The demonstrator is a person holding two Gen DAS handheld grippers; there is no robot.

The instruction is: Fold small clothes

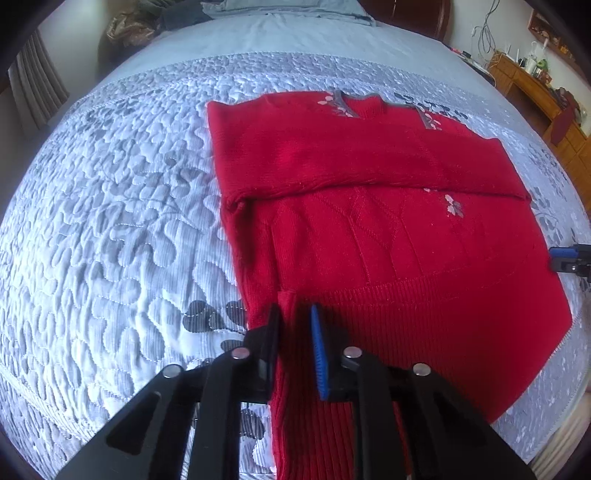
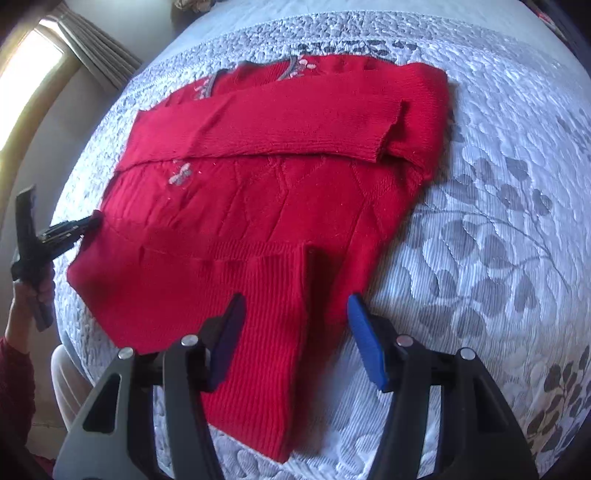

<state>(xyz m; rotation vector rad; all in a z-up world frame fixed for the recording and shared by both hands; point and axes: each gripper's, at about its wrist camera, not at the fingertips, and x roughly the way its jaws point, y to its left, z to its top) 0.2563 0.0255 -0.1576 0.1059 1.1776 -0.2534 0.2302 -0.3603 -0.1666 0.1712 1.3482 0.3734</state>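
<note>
A red knitted sweater lies flat on the bed, both sleeves folded across its chest, with grey and pink flowers at the collar. In the left wrist view my left gripper stands over the ribbed hem's near left corner, its jaws narrow and pinching a raised ridge of red fabric. From the right wrist view the same gripper bites the sweater's left edge. My right gripper is open over the hem's other corner, where a fold of ribbed hem lies loose between the wide fingers. Its tip shows at the sweater's right edge.
The quilted pale bedspread with grey leaf patterns surrounds the sweater. Pillows lie at the bed's far end. A wooden desk with clutter stands at the back right. A curtain and bright window are left. A hand holds the left gripper.
</note>
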